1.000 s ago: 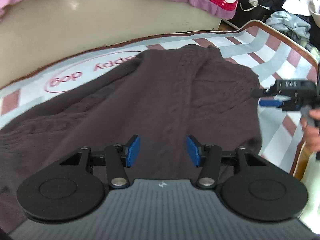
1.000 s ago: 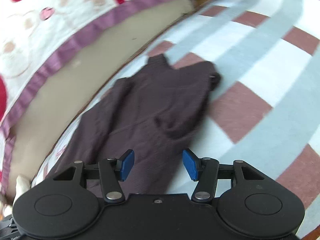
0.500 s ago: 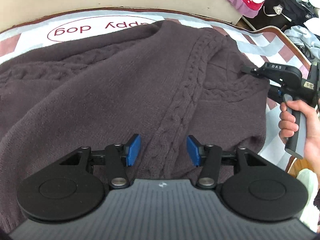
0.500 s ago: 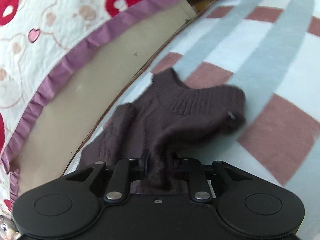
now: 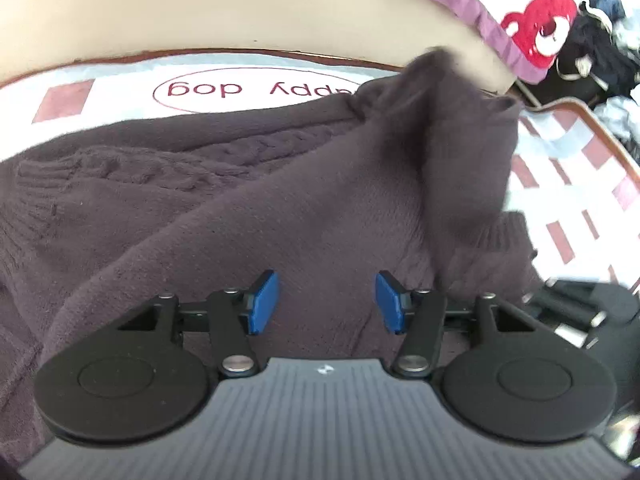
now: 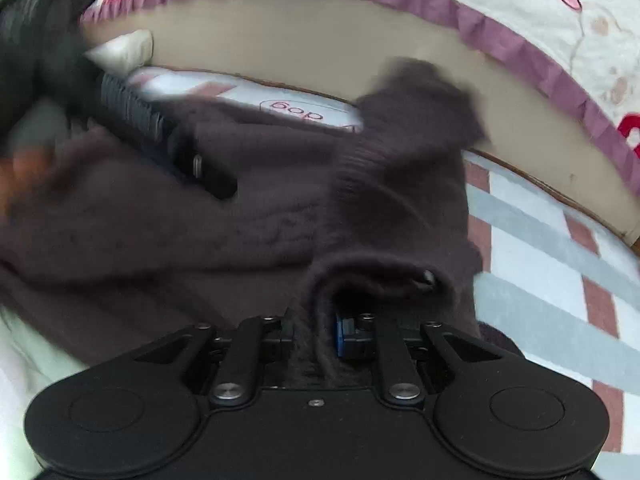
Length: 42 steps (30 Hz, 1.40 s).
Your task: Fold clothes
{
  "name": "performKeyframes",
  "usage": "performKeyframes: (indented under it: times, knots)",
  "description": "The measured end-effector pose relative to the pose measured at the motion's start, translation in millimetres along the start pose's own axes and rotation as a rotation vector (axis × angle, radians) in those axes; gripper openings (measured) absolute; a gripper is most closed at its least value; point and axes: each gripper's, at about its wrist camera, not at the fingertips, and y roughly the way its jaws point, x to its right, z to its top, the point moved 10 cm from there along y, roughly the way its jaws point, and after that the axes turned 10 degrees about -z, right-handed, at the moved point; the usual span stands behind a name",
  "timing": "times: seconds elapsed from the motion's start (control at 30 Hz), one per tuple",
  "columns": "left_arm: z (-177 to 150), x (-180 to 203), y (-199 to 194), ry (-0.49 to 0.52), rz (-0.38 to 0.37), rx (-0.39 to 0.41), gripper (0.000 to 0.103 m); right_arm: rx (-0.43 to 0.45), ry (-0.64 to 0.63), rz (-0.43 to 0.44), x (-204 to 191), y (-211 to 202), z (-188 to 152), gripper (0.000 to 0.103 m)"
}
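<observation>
Left wrist view: the left gripper (image 5: 326, 306) hovers released, blue pads spread, low over the body of the dark cable-knit sweater (image 5: 248, 216). The sweater lies on the checked "happy dog" mat (image 5: 568, 168). Half a second ago its right side lay flat with the right gripper pinching the edge. Now that side stands up in a blurred peak (image 5: 452, 92) and leans in over the body. The right gripper (image 5: 576, 312) has moved from the far right edge to just beside the left tool.

Right wrist view: the right gripper (image 6: 316, 334) is clenched on a bunch of knit, with fabric pressed between its pads. A second ago it was released above the flat garment; half a second ago it had closed on the hem. The ribbed cuff (image 6: 372, 168) now hangs lifted and motion-blurred. The left tool (image 6: 160, 136) crosses the upper left.

Judgement: a fold of the right side, sleeve included, across the body is under way. The flap is airborne and not yet laid down.
</observation>
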Motion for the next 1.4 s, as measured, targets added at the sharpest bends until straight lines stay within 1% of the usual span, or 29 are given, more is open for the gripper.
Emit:
performKeyframes:
  times: [0.03,0.1,0.13,0.17,0.23,0.3,0.33,0.43,0.5,0.57,0.6,0.67,0.7,0.73,0.8,0.87,0.9,0.93,1.0,1.03,1.1,1.17,1.2,1.27,1.3,1.33,1.37,1.4]
  knots:
    - [1,-1,-2,-0.007,-0.001,0.005,0.054,-0.014,-0.008,-0.010,-2,4,-2,0.024]
    - [3,-5,-5,-0.024,0.008,0.021,0.054,-0.040,-0.023,-0.028,-7,10,-5,0.028]
    - [5,-8,-6,-0.035,0.025,0.036,0.054,-0.052,-0.029,-0.025,-8,12,-3,0.036]
    - [6,-11,-8,-0.045,0.042,0.052,0.054,-0.067,-0.029,-0.014,-10,12,-3,0.039]
    - [8,-14,-10,-0.062,0.030,0.067,0.054,-0.092,0.010,0.006,-9,10,-4,0.047]
    - [9,-15,-12,-0.078,0.004,0.078,0.054,-0.101,0.045,0.026,-9,6,-2,0.051]
    - [12,-15,-14,-0.083,-0.005,0.091,0.054,-0.103,0.062,0.034,-8,3,-2,0.052]
    - [24,-11,-24,-0.091,-0.027,0.150,0.054,-0.102,0.146,0.089,-2,-9,1,0.053]
    - [32,-8,-31,-0.096,-0.042,0.190,0.055,-0.118,0.254,0.080,11,-9,4,0.055]
    - [39,-9,-38,-0.110,-0.042,0.223,0.059,-0.134,0.371,0.080,25,-7,6,0.059]
    - [39,-12,-38,-0.125,-0.037,0.219,0.059,-0.145,0.469,0.115,35,0,7,0.060]
    - [36,-14,-31,-0.141,-0.049,0.190,0.059,-0.166,0.664,0.186,55,12,12,0.061]
    - [34,-15,-26,-0.138,-0.064,0.174,0.059,-0.176,0.761,0.221,66,18,14,0.066]
    - [32,-16,-21,-0.136,-0.070,0.159,0.059,-0.186,0.859,0.257,76,24,17,0.069]
    - [28,-19,-11,-0.148,-0.079,0.131,0.059,-0.222,1.031,0.309,89,38,14,0.069]
    - [27,-21,-8,-0.184,-0.118,0.126,0.059,-0.194,1.183,0.343,94,43,9,0.067]
    - [27,-22,-7,-0.203,-0.140,0.126,0.059,-0.177,1.233,0.358,95,45,8,0.057]
    - [26,-23,-7,-0.210,-0.149,0.125,0.059,-0.157,1.195,0.364,89,42,13,0.037]
    - [26,-26,-7,-0.204,-0.143,0.123,0.059,-0.121,1.104,0.372,77,38,23,0.020]
    - [27,-30,-9,-0.223,-0.144,0.137,0.059,-0.126,1.003,0.368,65,34,30,0.018]
    - [29,-41,-16,-0.293,-0.163,0.185,0.060,-0.135,0.806,0.360,42,26,43,0.017]
    - [34,-52,-22,-0.361,-0.192,0.219,0.064,-0.146,0.566,0.329,15,18,55,0.018]
    - [36,-55,-23,-0.368,-0.198,0.227,0.065,-0.149,0.434,0.304,0,14,57,0.018]
    - [39,-60,-25,-0.352,-0.185,0.223,0.067,-0.140,0.157,0.217,-26,8,49,0.020]
    - [38,-61,-25,-0.344,-0.174,0.214,0.067,-0.126,0.019,0.170,-39,4,45,0.022]
    - [37,-62,-24,-0.347,-0.171,0.206,0.067,-0.078,-0.116,0.110,-51,-1,41,0.024]
    - [36,-63,-22,-0.357,-0.173,0.197,0.067,-0.007,-0.238,0.038,-61,-8,39,0.024]
    - [35,-63,-20,-0.360,-0.175,0.187,0.067,0.058,-0.319,-0.016,-67,-16,38,0.030]
